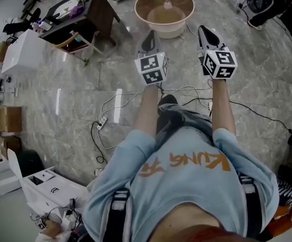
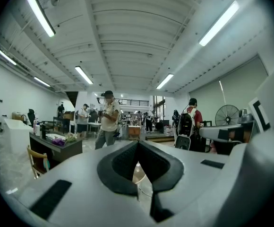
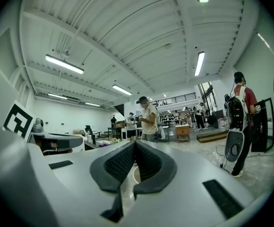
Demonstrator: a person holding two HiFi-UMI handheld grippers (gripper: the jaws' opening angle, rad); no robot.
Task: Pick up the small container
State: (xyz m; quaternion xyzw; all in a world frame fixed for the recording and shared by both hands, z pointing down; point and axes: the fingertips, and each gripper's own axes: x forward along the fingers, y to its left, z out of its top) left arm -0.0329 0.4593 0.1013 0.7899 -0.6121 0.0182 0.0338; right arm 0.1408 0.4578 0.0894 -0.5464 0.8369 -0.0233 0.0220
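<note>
Pinkish small container (image 1: 167,6) on round table (image 1: 139,9); L gripper (image 1: 151,38), R gripper (image 1: 206,33) closed, empty.

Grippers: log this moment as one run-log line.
left gripper: shut, empty | right gripper: shut, empty | round table: ahead, untouched | pickup: not begun

The left tongs (image 1: 150,34) and right tongs (image 1: 203,29) are pale grey with black pads and black-and-white square markers. The round bench (image 1: 178,30) is tan, rimmed cream. The floor (image 1: 60,100) is grey marble. The shirt (image 1: 186,190) is light blue, lettered orange.
</note>
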